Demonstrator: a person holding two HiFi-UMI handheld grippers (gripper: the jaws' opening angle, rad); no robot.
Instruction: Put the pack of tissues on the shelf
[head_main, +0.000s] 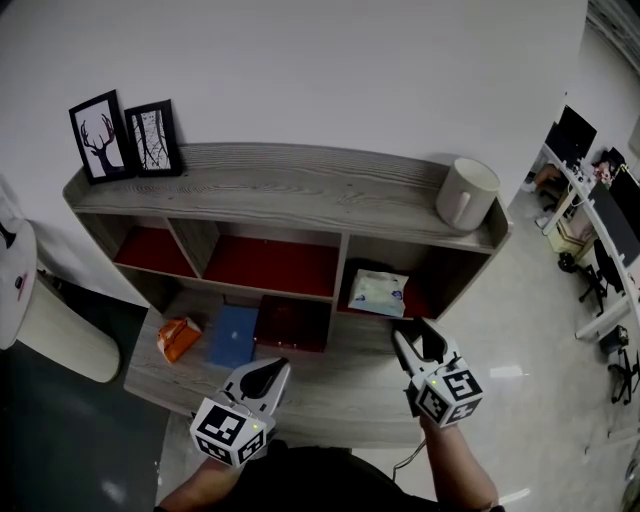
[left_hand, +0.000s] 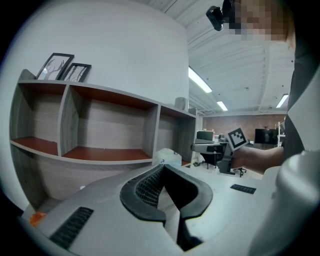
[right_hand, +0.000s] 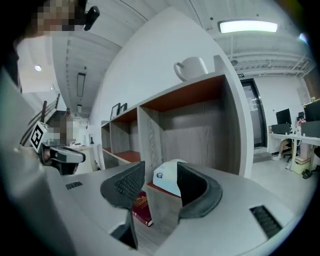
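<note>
The white pack of tissues (head_main: 378, 293) lies in the right compartment of the grey wooden shelf unit (head_main: 300, 185), on its red floor. My right gripper (head_main: 415, 340) stands open just in front of that compartment, and its fingertips do not touch the pack. In the right gripper view the pack (right_hand: 167, 180) shows beyond the spread jaws of the right gripper (right_hand: 160, 167), with nothing pressed between them. My left gripper (head_main: 270, 373) hangs shut and empty over the lower ledge. The left gripper view shows the left gripper (left_hand: 162, 170) with its jaws together, and the pack (left_hand: 169, 156) farther off.
Two framed pictures (head_main: 125, 135) and a white mug (head_main: 468, 192) stand on the shelf top. An orange packet (head_main: 178, 338), a blue book (head_main: 233, 335) and a dark red book (head_main: 292, 323) lie on the lower ledge. Office desks (head_main: 600, 230) stand far right.
</note>
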